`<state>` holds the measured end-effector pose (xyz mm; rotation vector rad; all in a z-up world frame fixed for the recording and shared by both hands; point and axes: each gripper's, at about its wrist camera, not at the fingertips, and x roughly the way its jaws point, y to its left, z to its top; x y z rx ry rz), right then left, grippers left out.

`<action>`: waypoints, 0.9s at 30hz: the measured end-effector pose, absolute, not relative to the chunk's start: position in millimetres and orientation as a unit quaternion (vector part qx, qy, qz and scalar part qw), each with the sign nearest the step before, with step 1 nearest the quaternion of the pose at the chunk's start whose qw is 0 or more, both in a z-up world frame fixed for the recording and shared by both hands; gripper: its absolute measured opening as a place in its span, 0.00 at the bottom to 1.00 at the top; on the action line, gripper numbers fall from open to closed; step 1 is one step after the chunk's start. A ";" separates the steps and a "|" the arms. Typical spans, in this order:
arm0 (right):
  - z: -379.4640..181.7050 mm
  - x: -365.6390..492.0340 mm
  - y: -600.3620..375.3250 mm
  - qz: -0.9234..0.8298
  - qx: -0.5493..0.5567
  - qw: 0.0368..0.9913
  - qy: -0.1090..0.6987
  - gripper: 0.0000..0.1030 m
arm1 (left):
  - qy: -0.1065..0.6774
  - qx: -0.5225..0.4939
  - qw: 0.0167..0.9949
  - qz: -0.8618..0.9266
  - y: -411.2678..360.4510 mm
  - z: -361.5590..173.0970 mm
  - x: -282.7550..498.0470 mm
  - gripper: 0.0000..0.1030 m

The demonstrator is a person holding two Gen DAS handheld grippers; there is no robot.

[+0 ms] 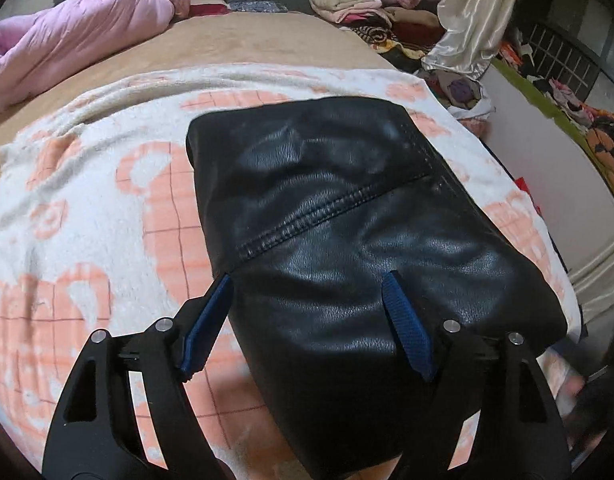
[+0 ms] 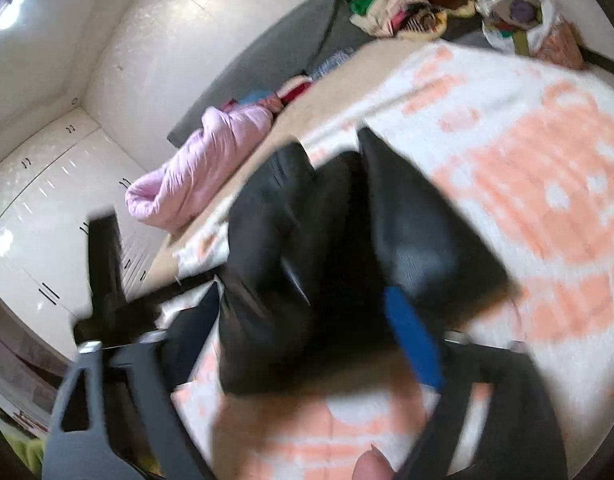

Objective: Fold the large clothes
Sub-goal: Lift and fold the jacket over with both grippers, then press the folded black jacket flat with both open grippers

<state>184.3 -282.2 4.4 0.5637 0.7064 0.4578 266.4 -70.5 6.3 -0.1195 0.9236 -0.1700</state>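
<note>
Lying folded on the blanket (image 1: 87, 208), leather garment (image 1: 347, 220) (black); left claw (image 1: 307, 284) spread.

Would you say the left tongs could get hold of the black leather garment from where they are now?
Probably yes: the left tongs are open, one finger beside the black leather garment and one above it, with nothing between them.
</note>
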 end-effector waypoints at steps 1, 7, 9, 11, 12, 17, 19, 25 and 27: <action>14.1 192.6 -277.4 0.218 0.256 0.879 0.337 0.92 | 0.444 -0.060 0.890 -0.086 -71.5 5.5 265.7 0.67; 20.9 262.4 -234.4 0.195 0.140 0.875 0.420 0.83 | 0.440 -0.084 0.889 -0.093 -65.5 3.5 262.4 0.67; 16.3 278.7 -220.6 0.216 0.125 0.868 0.429 0.35 | 0.440 -0.090 0.888 -0.095 -61.2 3.5 262.6 0.67; 26.1 283.8 -211.6 0.226 0.108 0.873 0.418 0.26 | 0.445 -0.091 0.886 -0.087 -54.8 5.6 260.7 0.67; 35.9 282.3 -208.5 0.234 0.095 0.879 0.404 0.24 | 0.444 -0.093 0.887 -0.084 -50.8 8.8 259.1 0.67; 104.5 262.5 -229.5 0.264 0.065 0.913 0.303 0.23 | 0.425 -0.136 0.888 -0.109 -39.8 31.0 255.5 0.79; 113.1 260.7 -258.1 0.261 0.094 0.916 0.290 0.23 | 0.423 -0.135 0.888 -0.118 -46.8 34.0 256.4 0.82; 30.7 291.1 -317.5 0.242 0.208 0.869 0.379 0.23 | 0.465 -0.146 0.863 -0.133 -70.7 4.1 268.9 0.84; 1.4 291.6 -325.3 0.227 0.215 0.863 0.398 0.23 | 0.480 -0.147 0.854 -0.137 -76.3 -4.7 272.1 0.85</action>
